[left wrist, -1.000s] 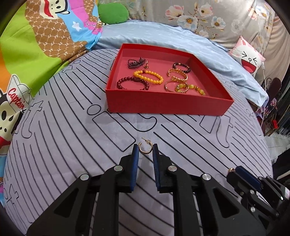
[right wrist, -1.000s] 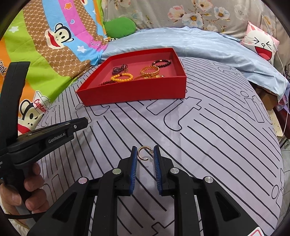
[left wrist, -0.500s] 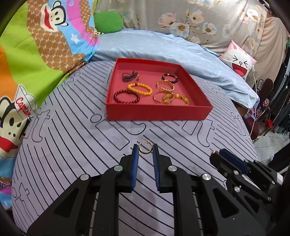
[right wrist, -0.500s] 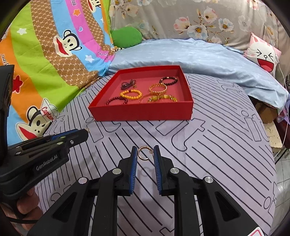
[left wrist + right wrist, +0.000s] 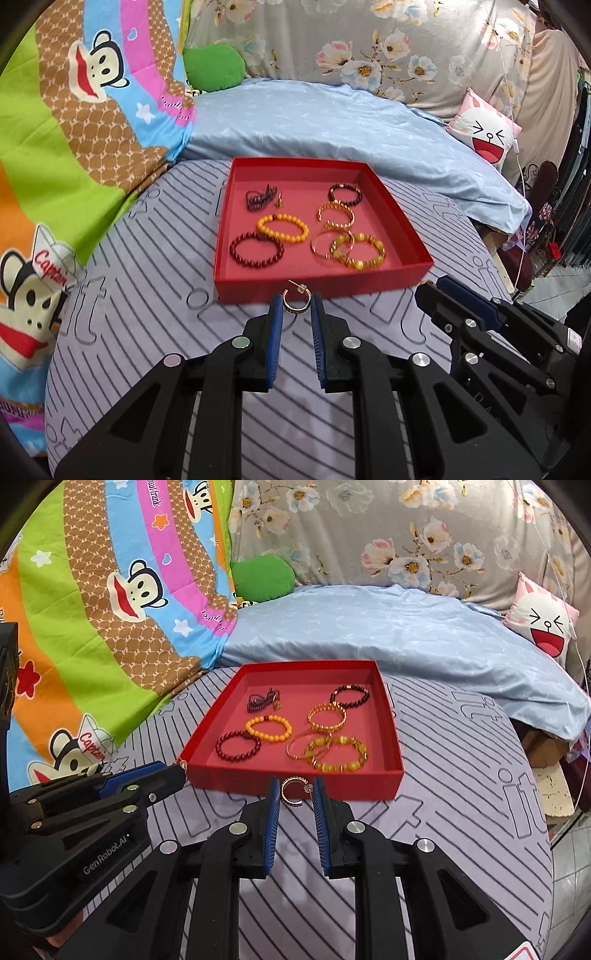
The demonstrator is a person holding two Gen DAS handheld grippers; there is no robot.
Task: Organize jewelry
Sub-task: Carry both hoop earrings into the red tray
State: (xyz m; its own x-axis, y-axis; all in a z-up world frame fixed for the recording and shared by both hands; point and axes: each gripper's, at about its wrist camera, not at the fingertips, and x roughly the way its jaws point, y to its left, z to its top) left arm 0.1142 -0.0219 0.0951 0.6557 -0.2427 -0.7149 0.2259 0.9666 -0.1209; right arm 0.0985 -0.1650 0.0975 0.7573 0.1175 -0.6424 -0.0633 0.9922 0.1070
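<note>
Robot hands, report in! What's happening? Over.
Left gripper shut on gold hoop earring. Right gripper shut on second hoop earring. Red tray just ahead, nothing between.

One red cardboard tray (image 5: 400,218); seven bracelets inside; two gold hoop earrings, one (image 5: 295,301) per black gripper; two grippers.

small pendant (image 5: 277,201) beside dark chain: too small | hand (image 5: 55,939): cut off

Matt red card tray (image 5: 388,275), glossy bead bracelets (image 5: 283,228), shiny gold metal earring (image 5: 295,301), smooth striped cloth (image 5: 147,314).
</note>
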